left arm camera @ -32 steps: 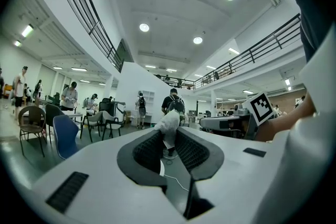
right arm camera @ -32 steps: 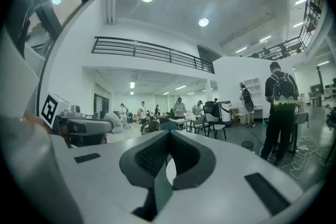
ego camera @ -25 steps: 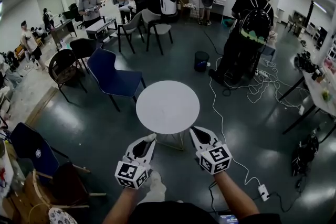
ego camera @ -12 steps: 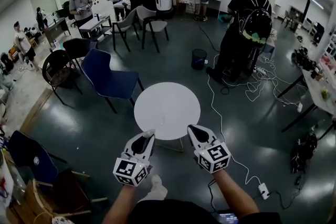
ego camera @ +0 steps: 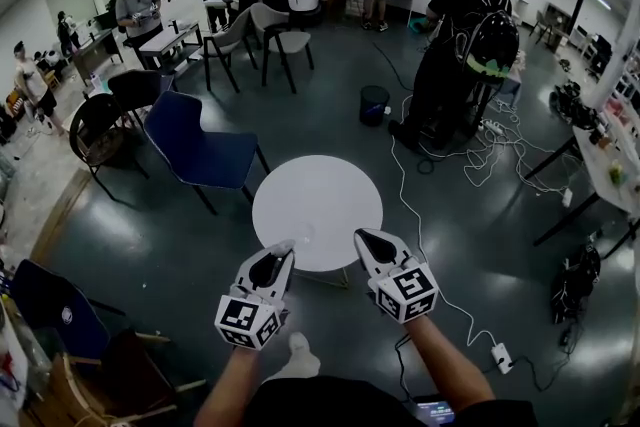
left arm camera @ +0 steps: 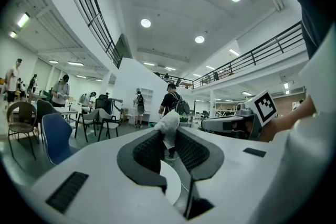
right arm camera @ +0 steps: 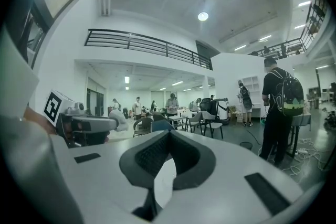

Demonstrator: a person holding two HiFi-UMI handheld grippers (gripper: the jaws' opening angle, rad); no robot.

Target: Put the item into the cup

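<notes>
**A:** Left gripper view: what does the left gripper [left arm camera: 169, 136] carry?

**B:** Its jaws pinch a crumpled white soft item [left arm camera: 169, 119] at their tips.

**A:** And the right gripper [right arm camera: 169, 136]?

**B:** Jaws pressed together, nothing between them.

**A:** Where are they?

**B:** Side by side, tips over the near edge of the round white table [ego camera: 318, 190]. The item is above that edge too.

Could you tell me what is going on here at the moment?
A person stands by a round white table with a hand-held gripper in each hand. The left hand-held gripper pinches a crumpled white item; the right hand-held gripper is shut and empty. No cup shows on the table, so the item is not placed yet.
</notes>
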